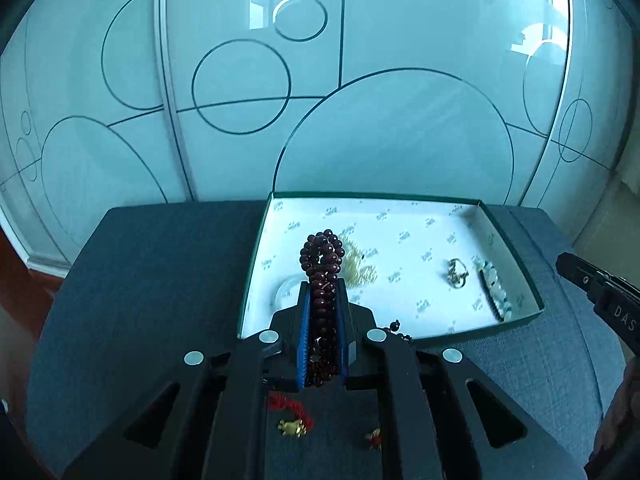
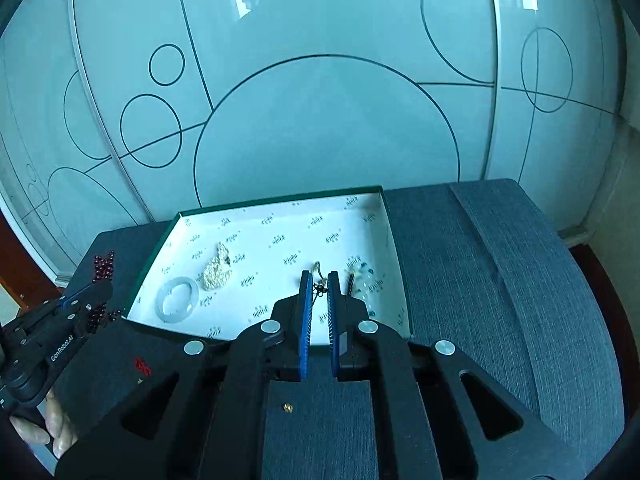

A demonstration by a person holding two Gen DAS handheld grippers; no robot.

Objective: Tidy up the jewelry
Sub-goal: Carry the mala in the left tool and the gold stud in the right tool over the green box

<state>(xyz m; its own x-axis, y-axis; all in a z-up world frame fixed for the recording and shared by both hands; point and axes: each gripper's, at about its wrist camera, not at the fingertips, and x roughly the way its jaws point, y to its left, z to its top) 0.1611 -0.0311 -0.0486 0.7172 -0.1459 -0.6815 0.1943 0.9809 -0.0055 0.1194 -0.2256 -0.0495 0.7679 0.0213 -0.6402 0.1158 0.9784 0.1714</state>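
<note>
Jewelry is split between the two hands and the box. Nearest, low in the left wrist view, a red tassel with a gold charm dangles under the left gripper, whose fingers are clenched on a dark red bead strand bunched above the tips. In the right wrist view the right gripper has its fingers pinched nearly together on a fine chain with a small dark pendant, over the box's near right part.

Beyond lies the green-rimmed box on a blue-grey fabric worktop; inside sit a pale bangle at lower left, a cream bead heap, a metal ring piece and a light beaded bracelet near the right wall.

I'd say each piece wants lowering onto bare white floor, slack settled first, so strands don't tangle. The box's centre and far half look open; its low walls and the other gripper alongside are the things to clear. Behind stand glass doors.
</note>
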